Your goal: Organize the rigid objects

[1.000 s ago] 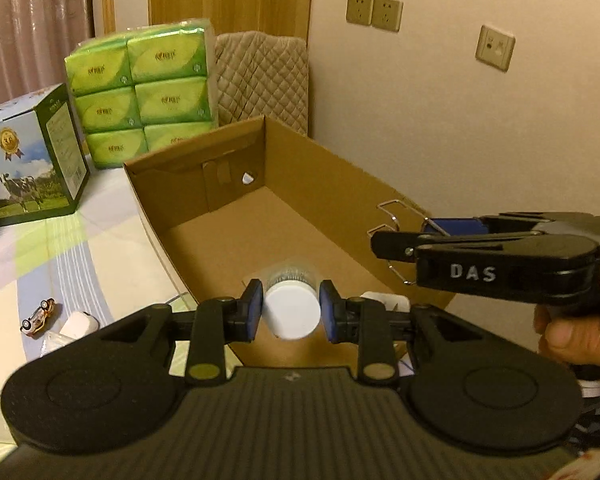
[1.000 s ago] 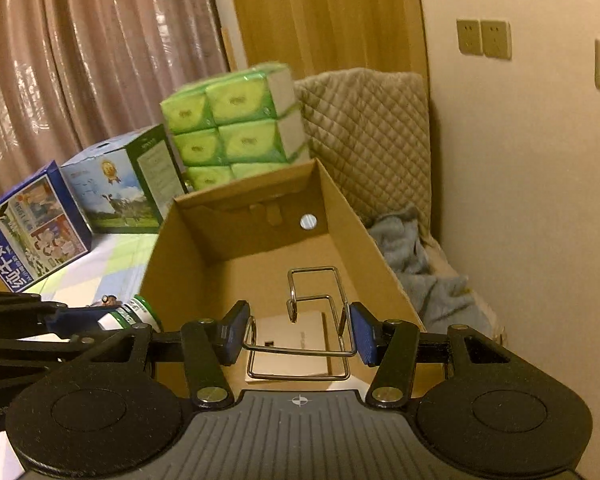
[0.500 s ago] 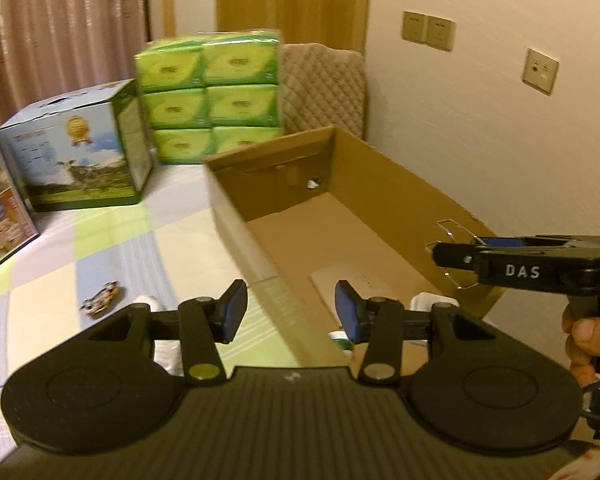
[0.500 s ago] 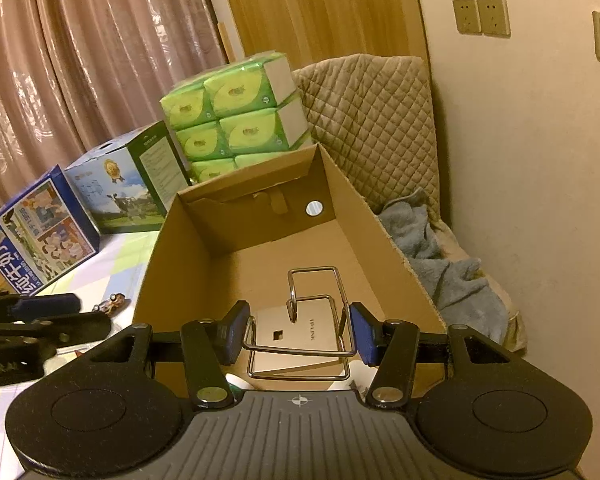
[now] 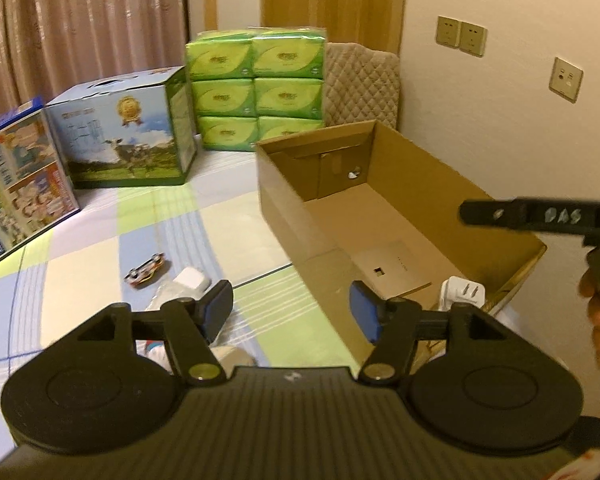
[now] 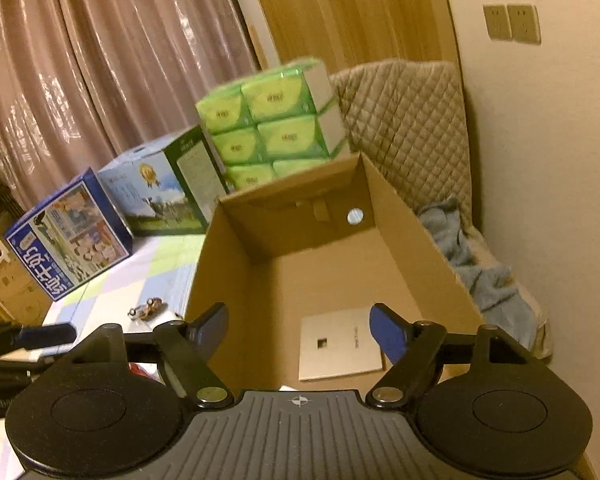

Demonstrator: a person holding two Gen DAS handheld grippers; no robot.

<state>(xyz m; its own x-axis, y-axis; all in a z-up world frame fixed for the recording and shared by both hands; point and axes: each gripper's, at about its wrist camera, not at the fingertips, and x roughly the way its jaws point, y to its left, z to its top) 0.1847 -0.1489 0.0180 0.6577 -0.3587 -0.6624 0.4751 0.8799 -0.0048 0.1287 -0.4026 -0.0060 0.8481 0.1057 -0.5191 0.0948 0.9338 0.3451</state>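
Observation:
An open cardboard box (image 5: 284, 200) (image 6: 400, 216) stands on the checked cloth. A flat beige packet (image 5: 394, 268) (image 6: 338, 342) lies on its floor, and a white plug adapter (image 5: 462, 294) sits at its near end. My left gripper (image 5: 292, 310) is open and empty, over the box's left wall. My right gripper (image 6: 298, 326) is open and empty above the box's near end; it also shows in the left wrist view (image 5: 500, 214). A small toy car (image 5: 145, 273) (image 6: 146, 308) and a white charger (image 5: 192, 280) lie on the cloth left of the box.
A stack of green tissue packs (image 5: 256, 92) (image 6: 272, 120), a milk carton box (image 5: 128, 132) (image 6: 156, 196) and a blue box (image 5: 16, 176) (image 6: 68, 236) stand at the back. A quilted chair (image 6: 404, 120) with a blue towel (image 6: 472, 264) is right of the box.
My left gripper let go of the white-capped bottle into the box, opened and swung left. My right gripper released the wire rack, opened wide and rose; the rack is out of sight.

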